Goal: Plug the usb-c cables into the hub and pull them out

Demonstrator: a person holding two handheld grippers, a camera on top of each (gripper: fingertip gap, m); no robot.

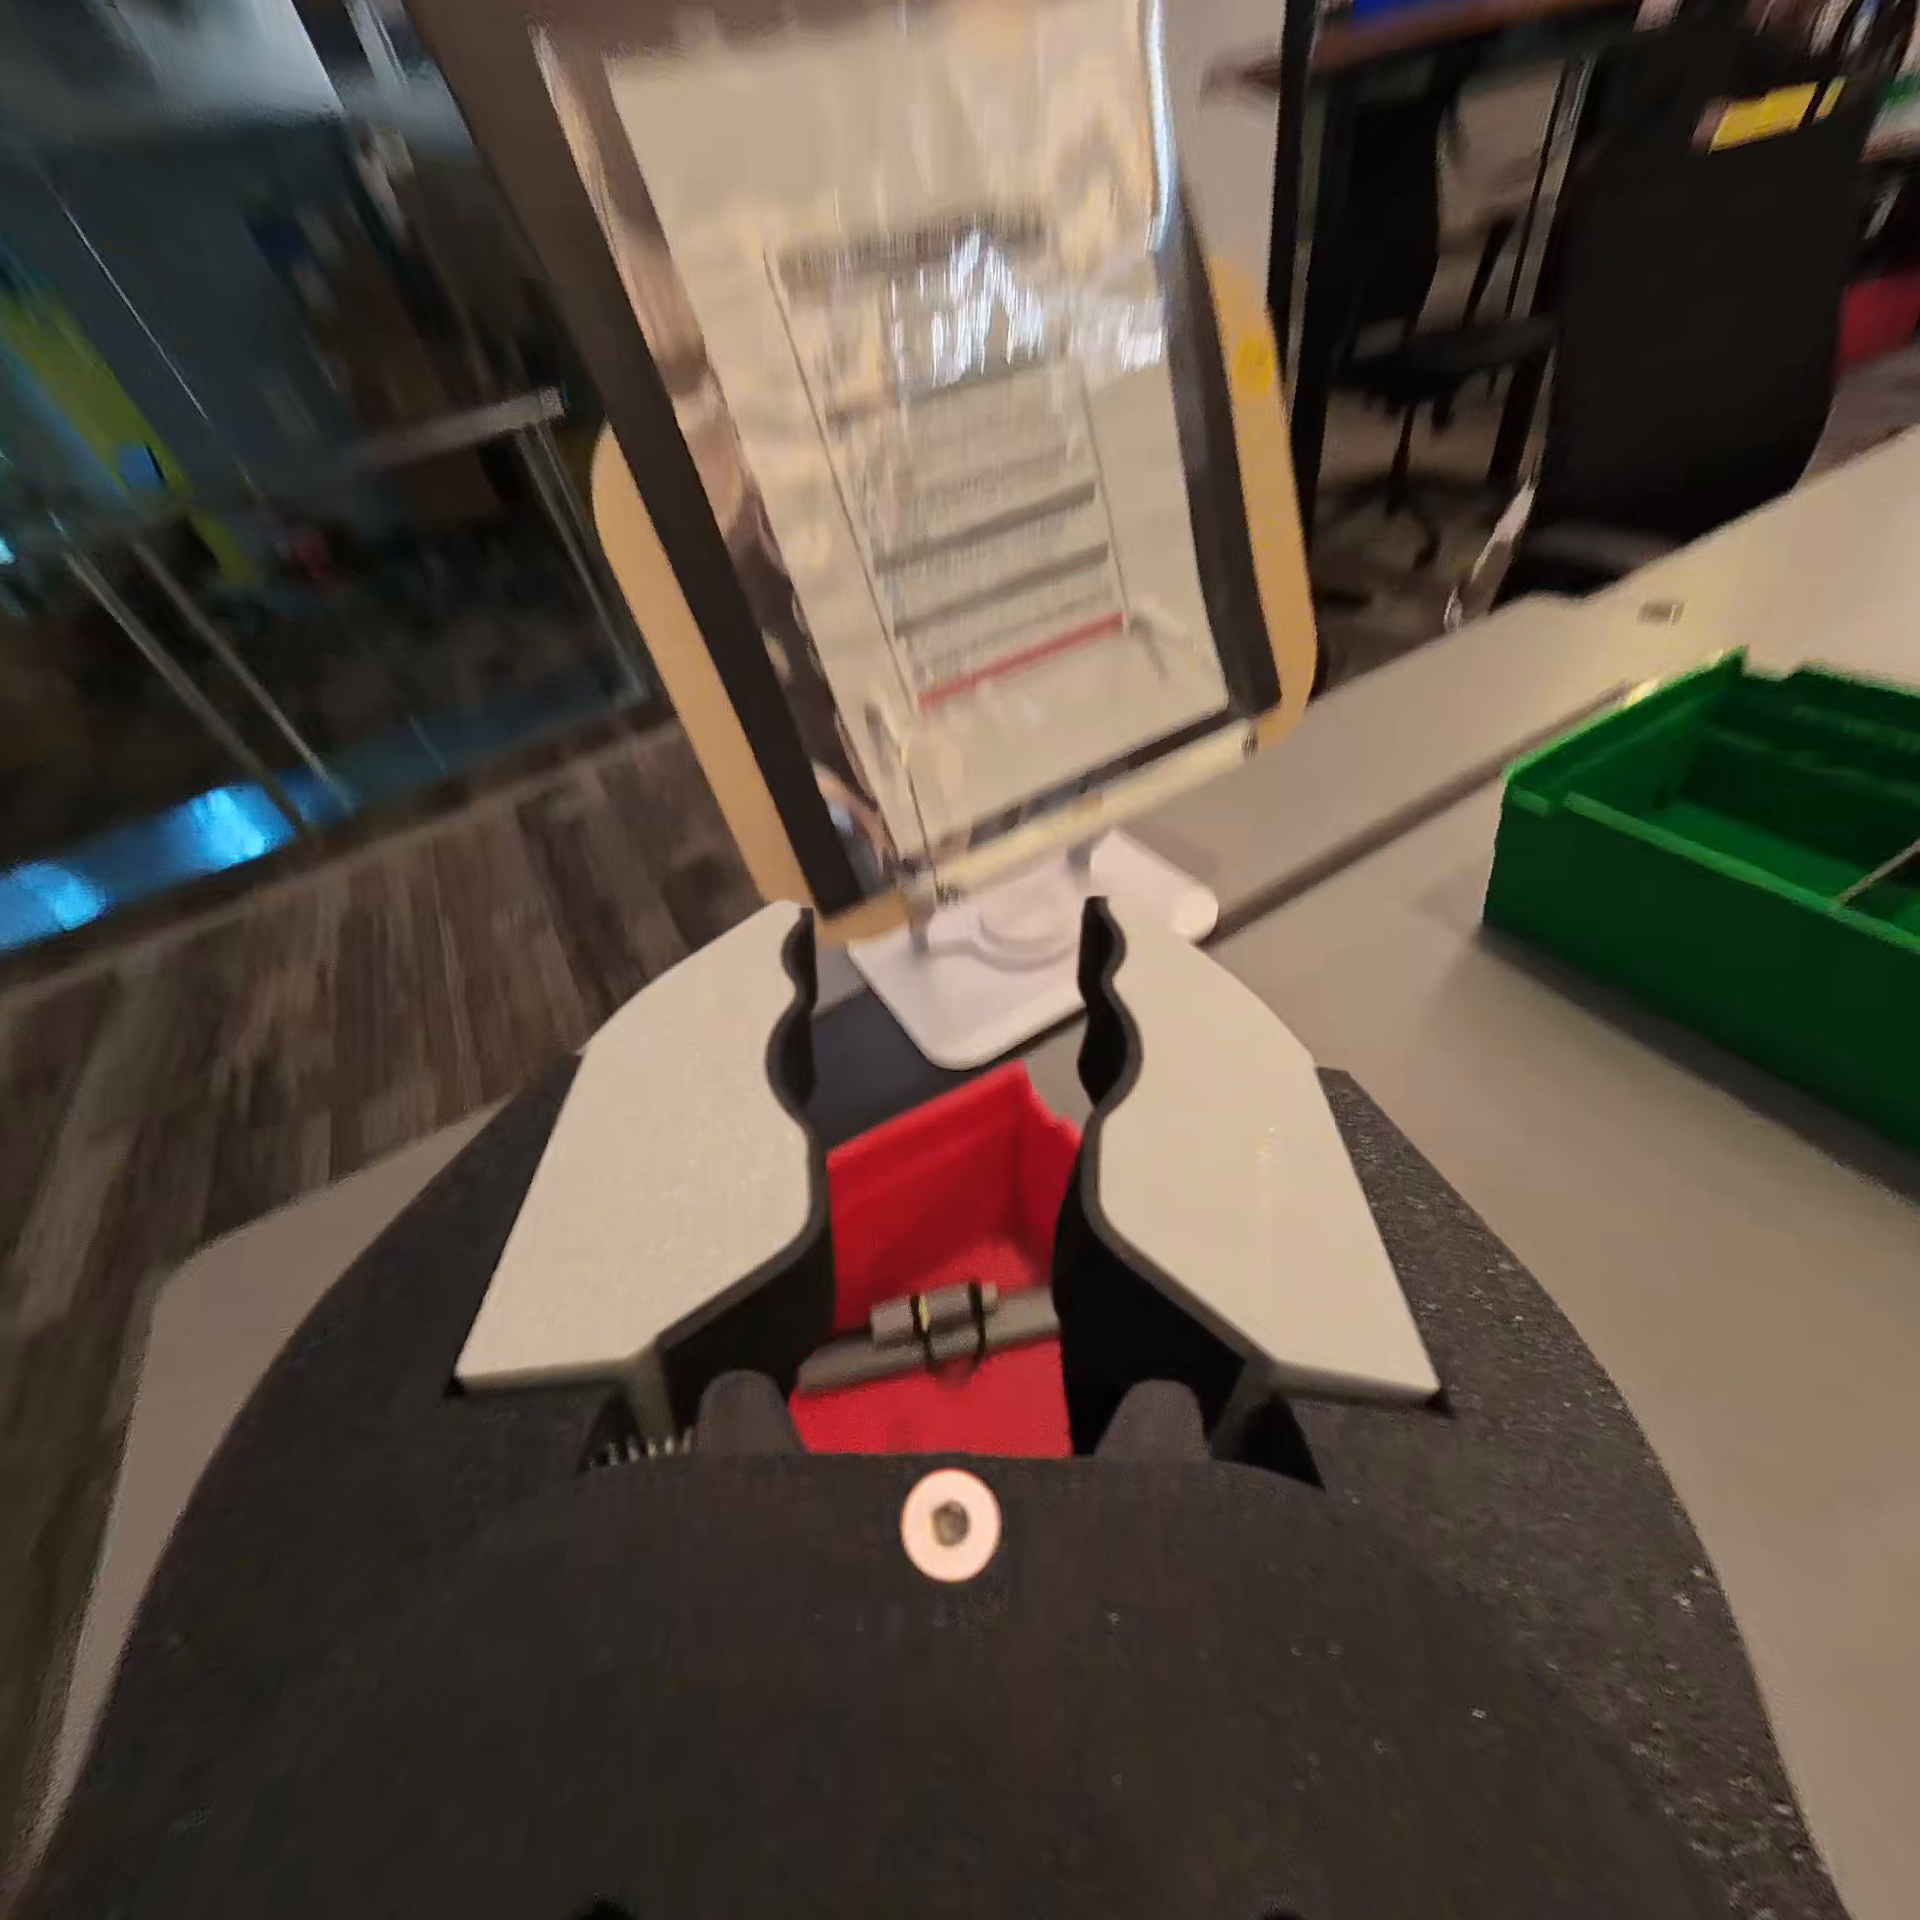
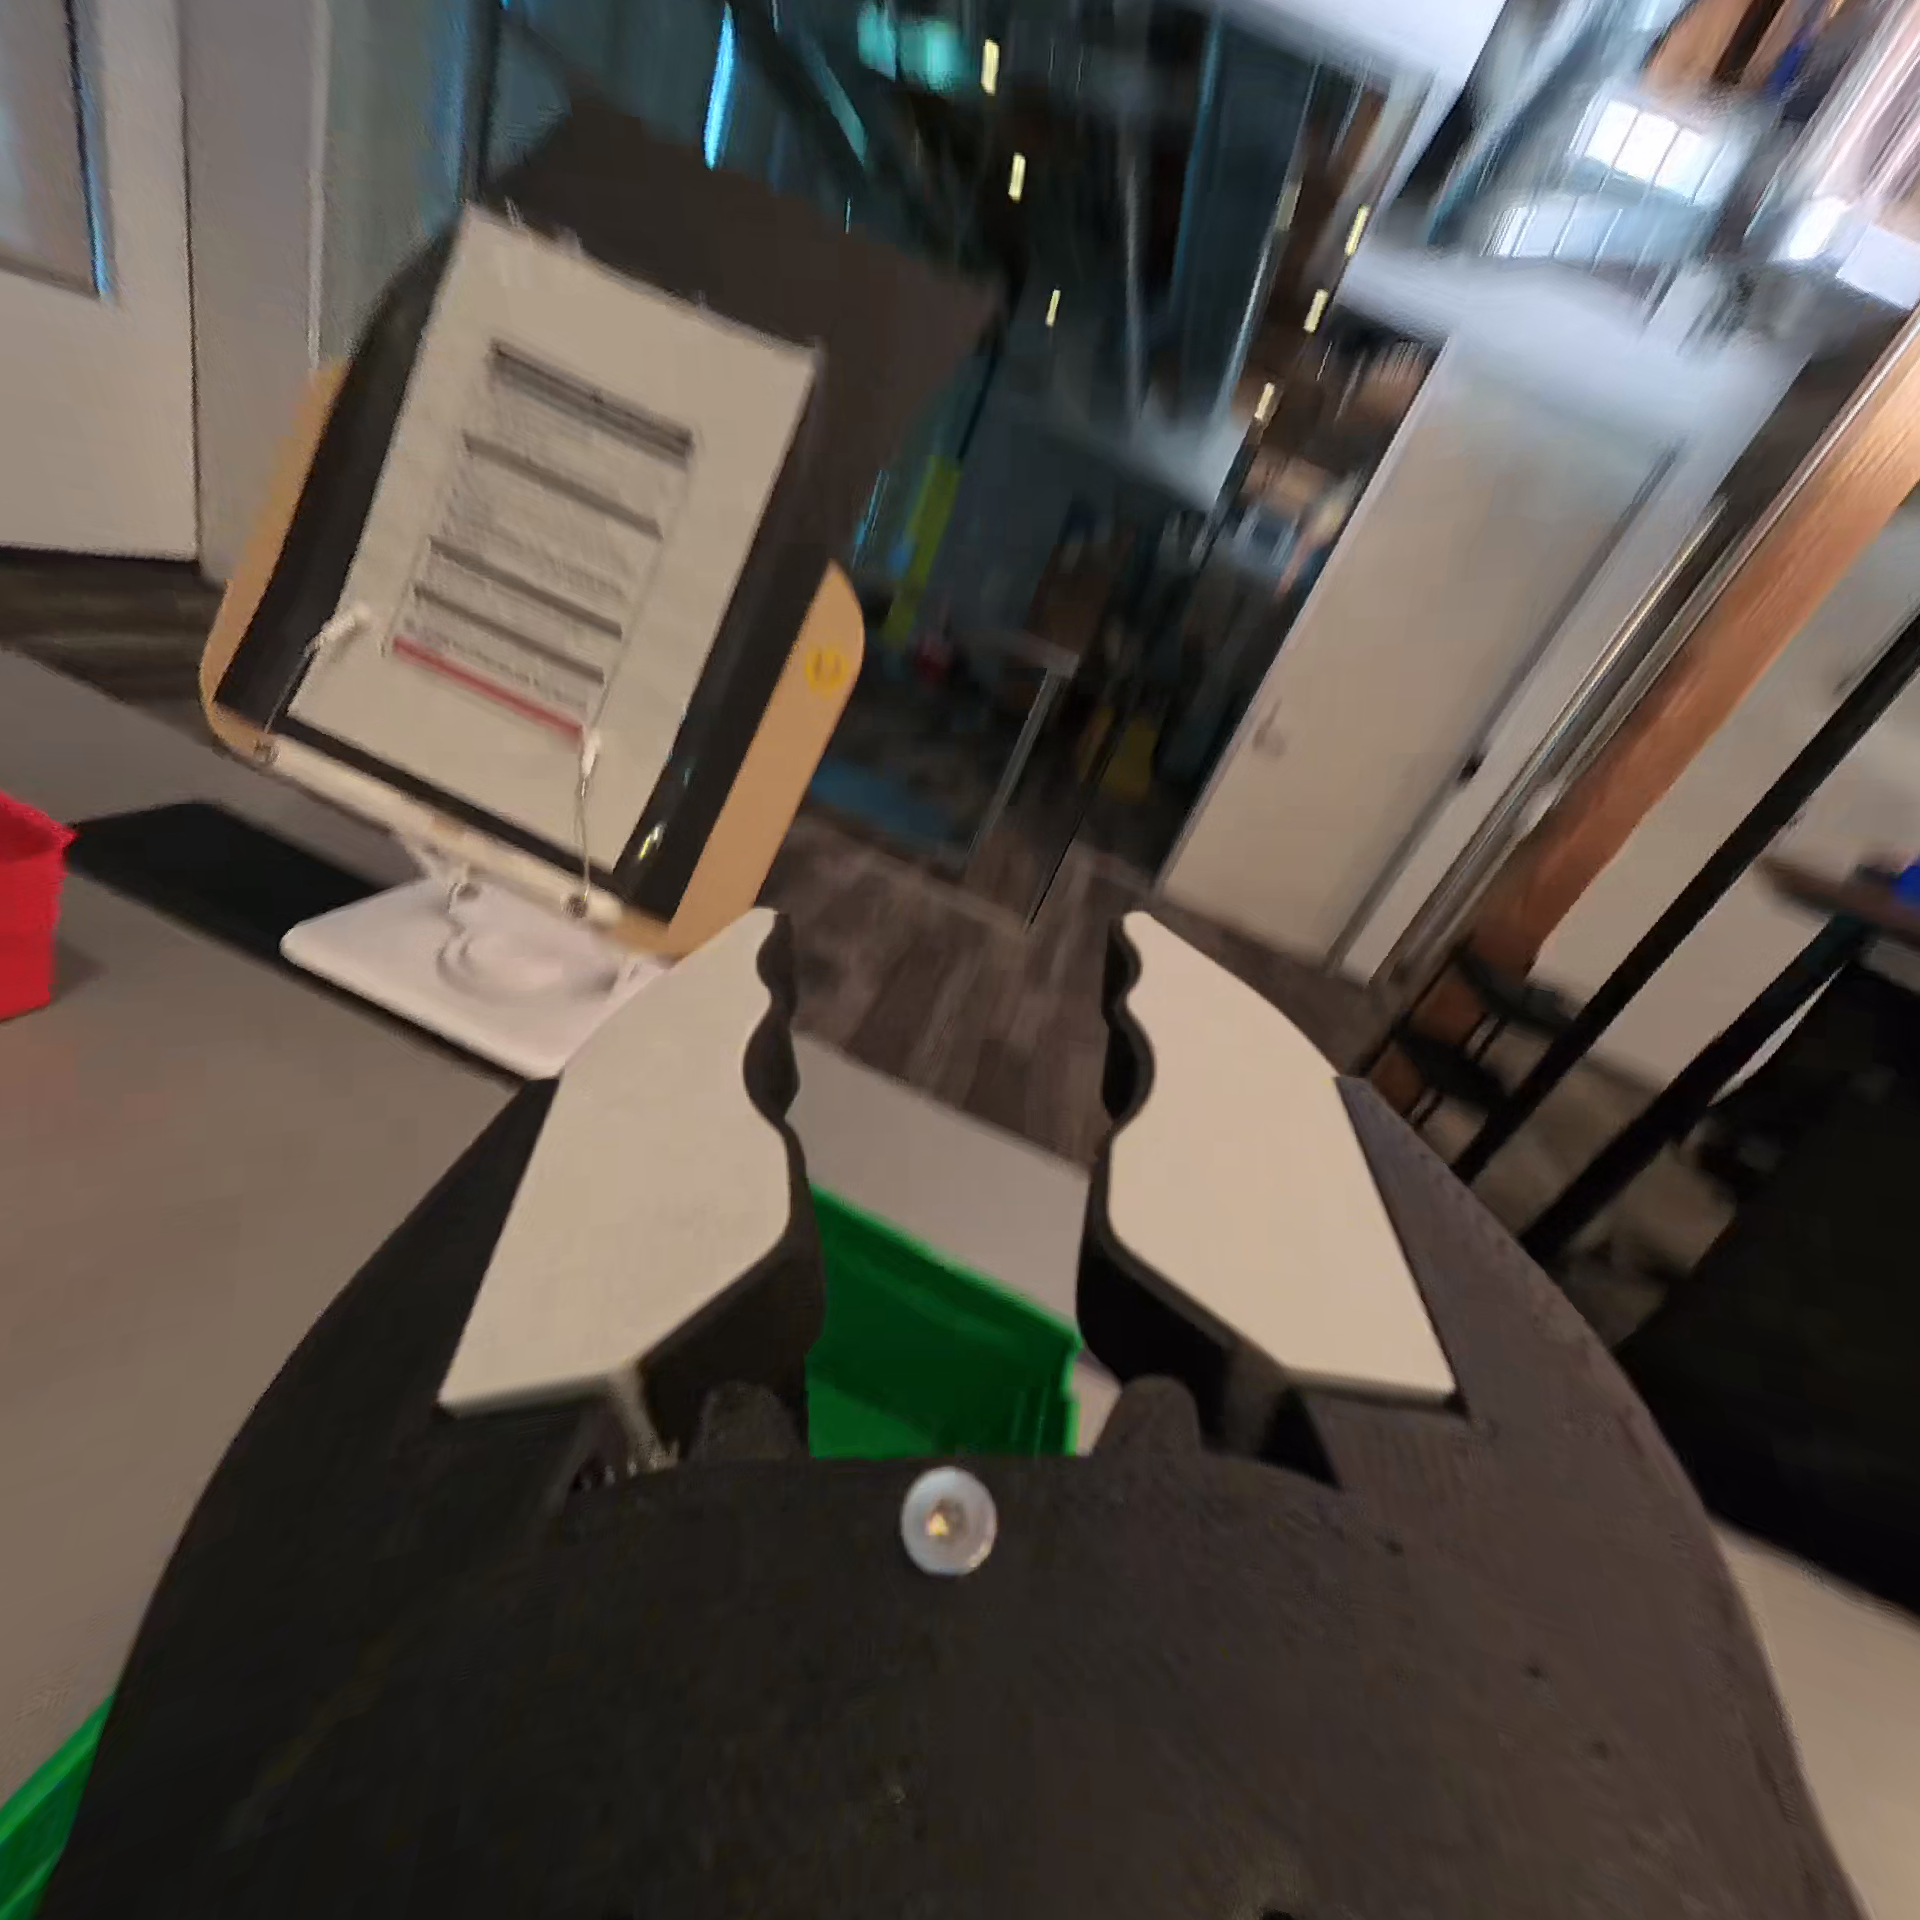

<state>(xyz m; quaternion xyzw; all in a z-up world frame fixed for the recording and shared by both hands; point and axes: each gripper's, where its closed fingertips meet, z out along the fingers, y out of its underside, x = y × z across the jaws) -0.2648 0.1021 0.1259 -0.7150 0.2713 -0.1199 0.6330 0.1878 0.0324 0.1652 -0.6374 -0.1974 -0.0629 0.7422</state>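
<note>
My left gripper (image 1: pixel 945 925) is open and empty, held above a red bin (image 1: pixel 935 1174) on the grey table. Inside the bin lies a grey device with a dark cable (image 1: pixel 935 1325), partly hidden by my fingers; it may be the hub. My right gripper (image 2: pixel 951 945) is open and empty, held above a green bin (image 2: pixel 925 1340). The green bin also shows at the right of the left wrist view (image 1: pixel 1714 862), with compartments and a thin cable in it. The red bin's corner shows at the left edge of the right wrist view (image 2: pixel 26 904). Both views are motion-blurred.
A sheet in a clear holder on a white stand (image 1: pixel 966 468) rises behind the red bin, backed by a brown board; it also shows in the right wrist view (image 2: pixel 540 582). The grey table (image 1: pixel 1507 1195) ends just beyond it. Glass walls and black frames stand beyond. The gap from one gripper's tips to the other's is roughly 45 centimeters.
</note>
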